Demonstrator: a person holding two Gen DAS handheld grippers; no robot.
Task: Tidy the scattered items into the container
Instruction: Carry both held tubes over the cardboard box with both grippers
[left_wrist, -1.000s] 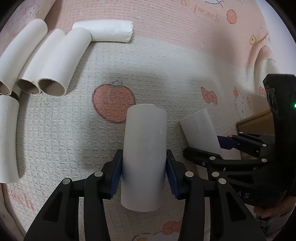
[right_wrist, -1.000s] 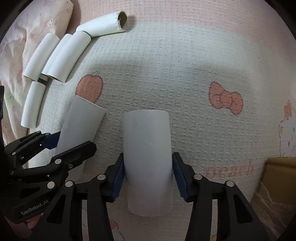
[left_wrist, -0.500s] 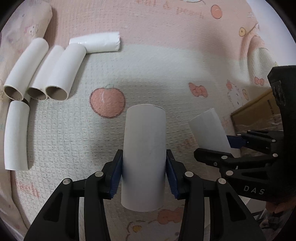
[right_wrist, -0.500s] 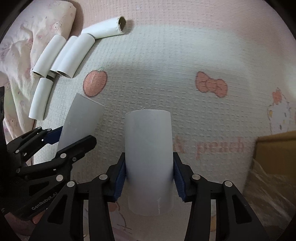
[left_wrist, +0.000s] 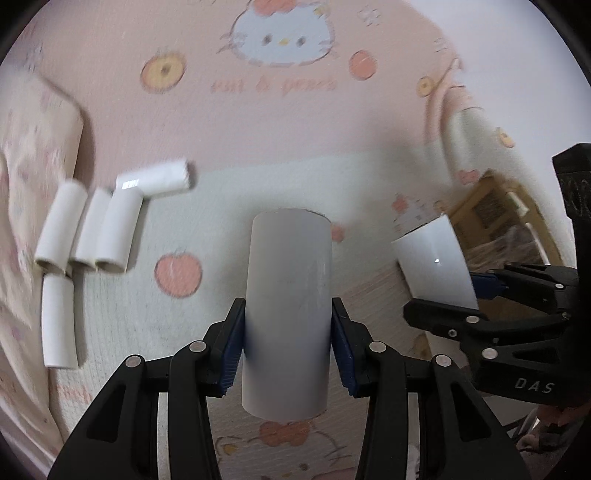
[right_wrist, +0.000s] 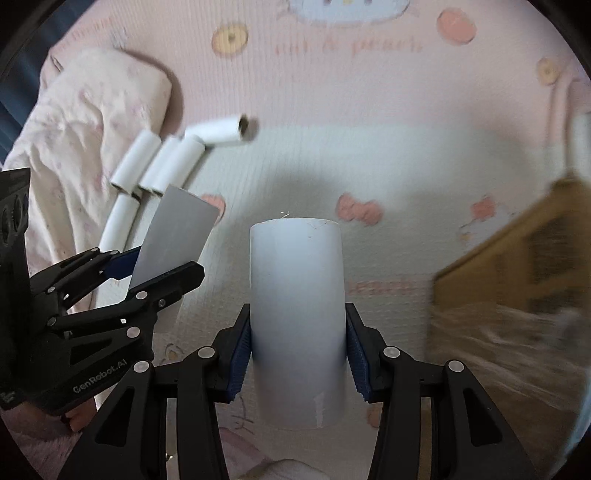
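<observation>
A cardboard box (right_wrist: 517, 258), the container, stood open at the 3 o'clock edge of the right wrist view, its inside too blurred to tell what lay in it; the same box (left_wrist: 495, 214) showed at 2 o'clock in the left wrist view. The left tool (left_wrist: 288, 343) was clamped on a white paper tube (left_wrist: 288, 314), its blue pads pressed to both sides, the tube standing out past the fingers above a pink and white blanket (left_wrist: 258, 122). The right tool (right_wrist: 298, 347) gripped a second white tube (right_wrist: 297, 314) the same way. Each tool appeared in the other's camera: the right one at 3 o'clock in the left view, lettered "DAS", the left one at 8 o'clock in the right view, marked "GenRobot.AI". Five loose tubes (left_wrist: 110, 229) lay on the blanket at 9 o'clock in the left view, three side by side and touching, one angled across their far ends, one below them. The blanket bore a cartoon cat face, peaches, bows and blurred pink script ending in "peach". A crumpled pale cloth (right_wrist: 85, 140) sat at 10 o'clock in the right view, just beside the tubes.
</observation>
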